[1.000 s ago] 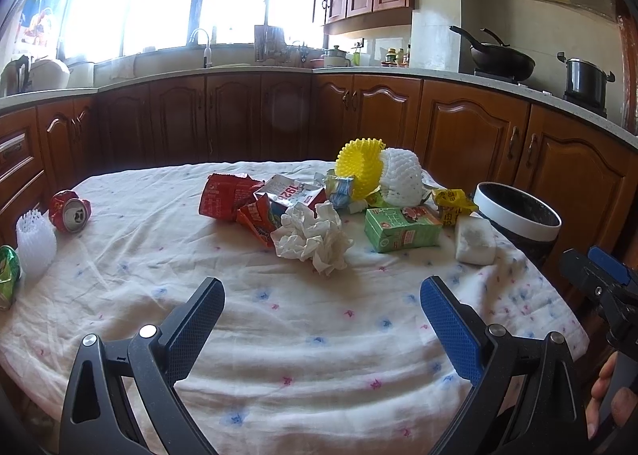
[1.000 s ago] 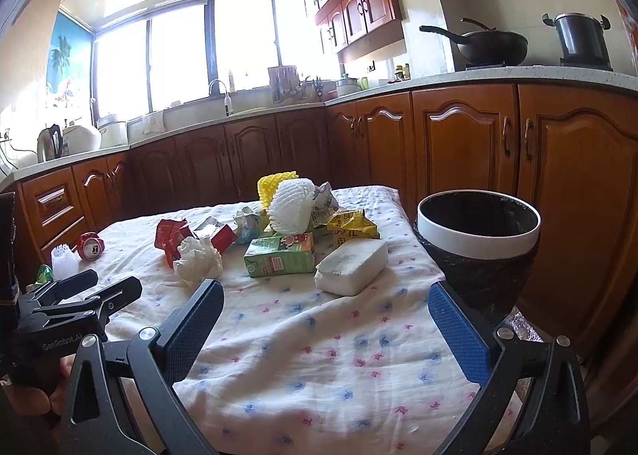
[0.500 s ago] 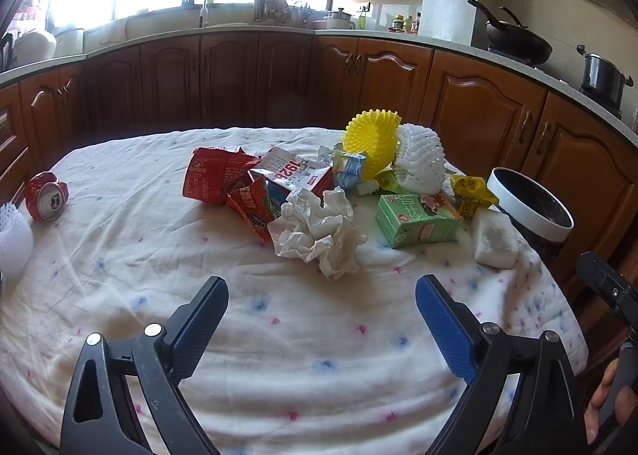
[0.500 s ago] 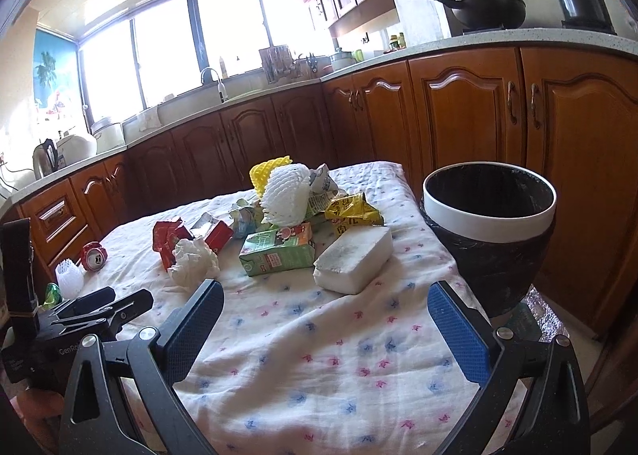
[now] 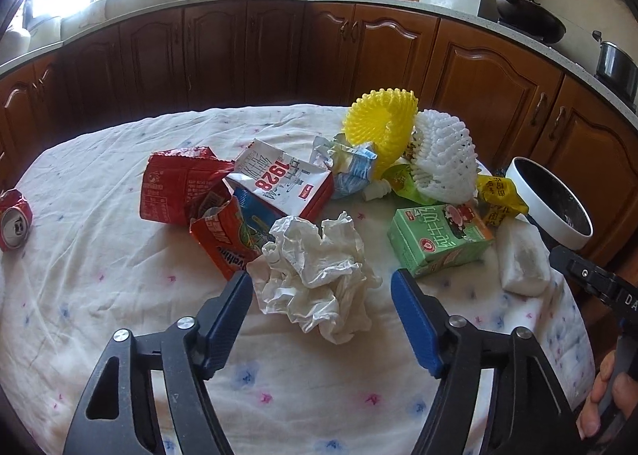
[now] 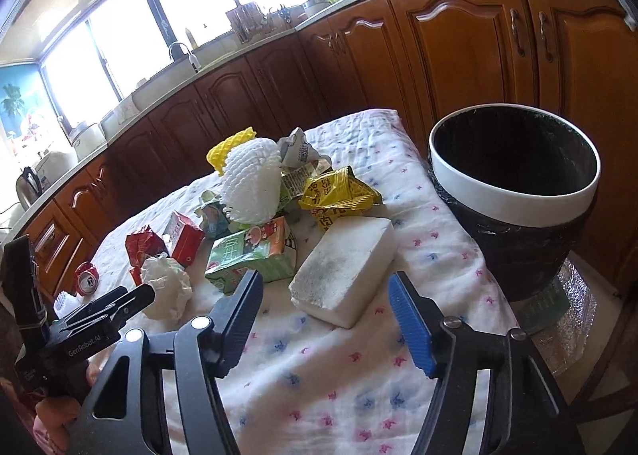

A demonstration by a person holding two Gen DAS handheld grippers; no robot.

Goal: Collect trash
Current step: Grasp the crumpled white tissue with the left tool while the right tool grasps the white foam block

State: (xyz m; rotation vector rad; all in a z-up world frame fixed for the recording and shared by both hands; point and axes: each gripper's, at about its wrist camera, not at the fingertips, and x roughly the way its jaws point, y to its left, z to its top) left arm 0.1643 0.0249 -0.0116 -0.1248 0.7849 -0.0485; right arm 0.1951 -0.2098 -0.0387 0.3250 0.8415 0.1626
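A pile of trash lies on the table. My left gripper (image 5: 321, 287) is open, its jaws on either side of a crumpled white paper ball (image 5: 315, 275), not closed on it. My right gripper (image 6: 325, 293) is open just in front of a white foam block (image 6: 345, 273). A green drink carton (image 5: 440, 239) lies between the two; it also shows in the right wrist view (image 6: 251, 255). A black bin with a white rim (image 6: 514, 192) stands off the table's right edge.
Red snack bags (image 5: 179, 184), a "1928" box (image 5: 283, 184), yellow (image 5: 379, 124) and white foam nets (image 5: 446, 164) and a yellow wrapper (image 6: 339, 192) lie behind. A crushed red can (image 5: 14, 219) sits far left. Wooden cabinets (image 5: 478, 68) ring the table.
Both grippers have moved forward and down over the table. The left now straddles the paper ball; the right has come close to the foam block. Both jaws have narrowed somewhat.
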